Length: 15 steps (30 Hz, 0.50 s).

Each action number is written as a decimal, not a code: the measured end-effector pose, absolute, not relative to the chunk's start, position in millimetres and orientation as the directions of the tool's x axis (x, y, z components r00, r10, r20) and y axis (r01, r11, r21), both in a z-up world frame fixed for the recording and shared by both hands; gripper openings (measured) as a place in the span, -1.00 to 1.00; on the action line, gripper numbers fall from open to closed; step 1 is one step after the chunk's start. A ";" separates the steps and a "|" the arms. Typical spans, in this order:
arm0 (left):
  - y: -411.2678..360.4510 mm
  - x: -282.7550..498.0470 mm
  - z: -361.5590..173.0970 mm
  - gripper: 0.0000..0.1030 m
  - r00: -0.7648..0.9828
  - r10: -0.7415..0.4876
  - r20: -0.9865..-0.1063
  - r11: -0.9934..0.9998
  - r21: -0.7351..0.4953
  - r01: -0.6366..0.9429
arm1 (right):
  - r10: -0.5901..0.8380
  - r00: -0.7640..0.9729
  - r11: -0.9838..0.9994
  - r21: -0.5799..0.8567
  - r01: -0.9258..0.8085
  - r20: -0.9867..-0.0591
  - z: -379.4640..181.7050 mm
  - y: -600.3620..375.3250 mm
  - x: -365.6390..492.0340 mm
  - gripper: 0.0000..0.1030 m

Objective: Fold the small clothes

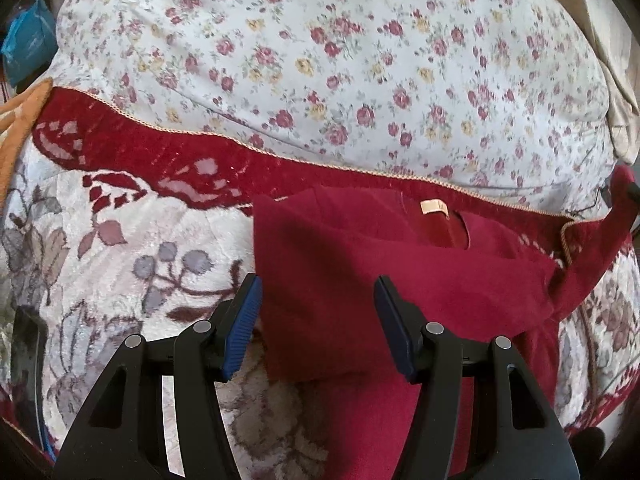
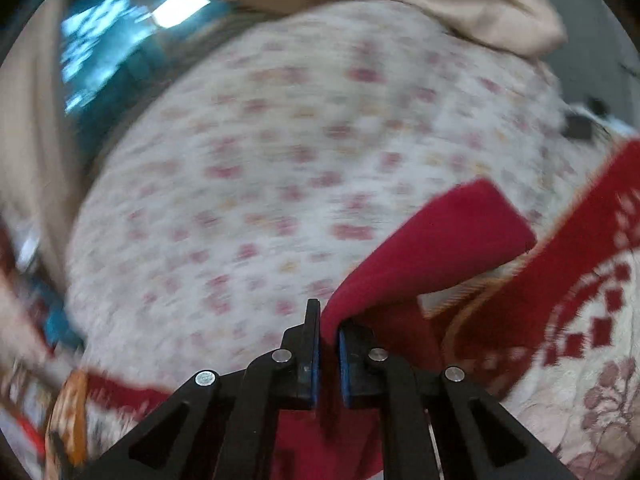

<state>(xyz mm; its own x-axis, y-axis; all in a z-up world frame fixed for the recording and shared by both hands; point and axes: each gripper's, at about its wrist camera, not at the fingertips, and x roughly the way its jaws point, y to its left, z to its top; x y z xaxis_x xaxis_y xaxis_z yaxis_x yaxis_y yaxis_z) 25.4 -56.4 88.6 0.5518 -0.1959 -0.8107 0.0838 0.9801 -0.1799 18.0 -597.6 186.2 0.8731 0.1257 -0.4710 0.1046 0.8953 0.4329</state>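
Nearest in the left wrist view: left gripper (image 1: 318,312), fingers apart, nothing pinched, hovering over the near edge of the red garment (image 1: 400,276). Blue pads (image 1: 240,332) on either side of the cloth, not pressing it.

Nearest in the right wrist view: right gripper (image 2: 329,344), fingers almost together and clamped on 1 part of the red garment (image 2: 432,240), probably a sleeve, lifted off the bed and stretched away to the upper right. Picture much blurred, so exact part of the cloth not sure.

Further out: garment partly folded already, lying on the patterned red-and-cream blanket (image 1: 120,248), neck opening with small tan label (image 1: 434,207) at the far side. Beyond it, floral sheet (image 1: 320,60) over the rest of the bed.

To do this step well, in my judgement: carry the pinched part across the body of the garment, low and slow, so that the layers below are not dragged. Lay it flat inside the outline, edge parallel to the side fold. Release only when the cloth rests. Use the open left gripper to press down the near edge, so that the folded part does not slide. Risk: fleece-like cloth clinging to the plush blanket and making wrinkles.
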 end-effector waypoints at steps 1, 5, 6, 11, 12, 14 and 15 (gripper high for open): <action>-55.4 24.4 90.9 0.13 0.556 -0.198 -0.808 0.980 -0.184 0.083 | 0.173 0.864 0.912 0.408 0.041 -0.472 193.3 -571.9 14.2 -0.86; -51.0 20.9 95.2 0.13 0.565 -0.194 -0.802 0.980 -0.185 0.073 | 0.336 0.788 0.919 0.365 -0.152 -0.517 182.6 -485.8 13.4 -0.86; -49.3 20.7 94.9 0.13 0.566 -0.193 -0.802 0.980 -0.188 0.068 | 0.370 0.756 0.916 0.349 -0.199 -0.540 172.6 -459.1 14.8 -0.86; -47.3 23.1 86.6 0.13 0.552 -0.203 -0.809 0.977 -0.203 0.061 | 0.466 0.550 0.877 0.278 -0.392 -0.693 85.7 -327.5 19.9 -0.86; -47.7 23.8 85.0 0.13 0.548 -0.207 -0.811 0.976 -0.206 0.064 | 0.456 0.510 0.875 0.261 -0.409 -0.729 65.0 -309.6 18.0 -0.86; -49.3 25.2 83.2 0.12 0.542 -0.212 -0.813 0.976 -0.207 0.071 | 0.423 0.421 0.871 0.231 -0.434 -0.803 32.4 -289.8 16.2 -0.84; -50.7 26.4 82.7 0.13 0.539 -0.217 -0.814 0.975 -0.210 0.076 | 0.390 0.378 0.870 0.202 -0.450 -0.840 19.2 -281.9 15.6 -0.83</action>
